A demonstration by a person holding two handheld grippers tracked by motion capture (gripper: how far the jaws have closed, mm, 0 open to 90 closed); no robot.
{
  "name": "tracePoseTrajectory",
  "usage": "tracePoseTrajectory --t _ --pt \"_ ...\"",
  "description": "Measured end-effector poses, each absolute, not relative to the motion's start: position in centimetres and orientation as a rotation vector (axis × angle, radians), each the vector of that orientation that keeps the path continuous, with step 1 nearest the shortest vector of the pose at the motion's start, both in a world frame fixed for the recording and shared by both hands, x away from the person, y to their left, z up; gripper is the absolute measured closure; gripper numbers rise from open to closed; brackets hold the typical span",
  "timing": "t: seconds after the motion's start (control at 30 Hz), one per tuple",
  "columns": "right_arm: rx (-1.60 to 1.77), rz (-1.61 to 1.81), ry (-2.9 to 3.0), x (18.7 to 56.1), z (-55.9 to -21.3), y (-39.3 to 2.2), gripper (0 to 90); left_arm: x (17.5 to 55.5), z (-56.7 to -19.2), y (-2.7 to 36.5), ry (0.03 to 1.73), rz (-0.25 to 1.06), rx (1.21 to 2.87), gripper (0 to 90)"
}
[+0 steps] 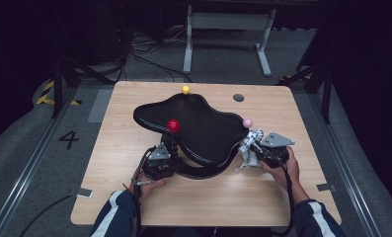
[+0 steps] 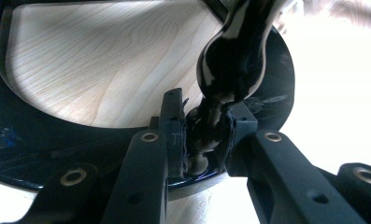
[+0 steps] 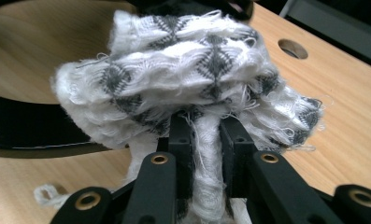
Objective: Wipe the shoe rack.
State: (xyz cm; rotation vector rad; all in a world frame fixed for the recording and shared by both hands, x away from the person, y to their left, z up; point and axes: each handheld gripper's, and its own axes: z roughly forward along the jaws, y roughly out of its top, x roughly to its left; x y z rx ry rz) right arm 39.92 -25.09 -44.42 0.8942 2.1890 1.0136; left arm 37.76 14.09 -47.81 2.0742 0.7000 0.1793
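Dark floor and trailing cables surround the pale wooden desk (image 1: 193, 197) where I work with a tool in each hand. Between my right jaws sits a bunched white cloth with a grey pattern (image 3: 197, 84); they are drawn narrow and pinch a fold of it, the rest bulging out above the tips. From above, the right gripper (image 1: 255, 148) holds that cloth (image 1: 248, 148) just beside the right-hand edge of a wavy black tray (image 1: 193, 123), below a pink ball (image 1: 247, 123). My left gripper (image 2: 204, 135) is also drawn narrow, clamped on a thin glossy black stem (image 2: 232, 60) that swells into a bulb above the tips. From above, the left gripper (image 1: 159, 160) sits at the tray's near left side, under a red ball (image 1: 173, 125). A yellow ball (image 1: 185, 89) stands at the tray's far edge, and a round hole (image 1: 238, 97) marks the desk beyond. Glare whitens the right part of the left gripper view, and whether the cloth touches the tray I cannot tell.
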Motion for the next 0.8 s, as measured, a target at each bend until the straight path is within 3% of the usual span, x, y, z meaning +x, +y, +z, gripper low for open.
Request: tracePoseTrajectory --t 0.43,0.8 --pt "0.747 1.153 2.138 37.9 -42.2 -23.5 77.1 37.7 -47.8 14.1 0.701 0.179 2.075 74.4" --pt "0.645 1.046 2.321 37.7 -45.6 -18.9 77.4 37.8 -47.8 14.1 0.698 0.181 2.077 74.4"
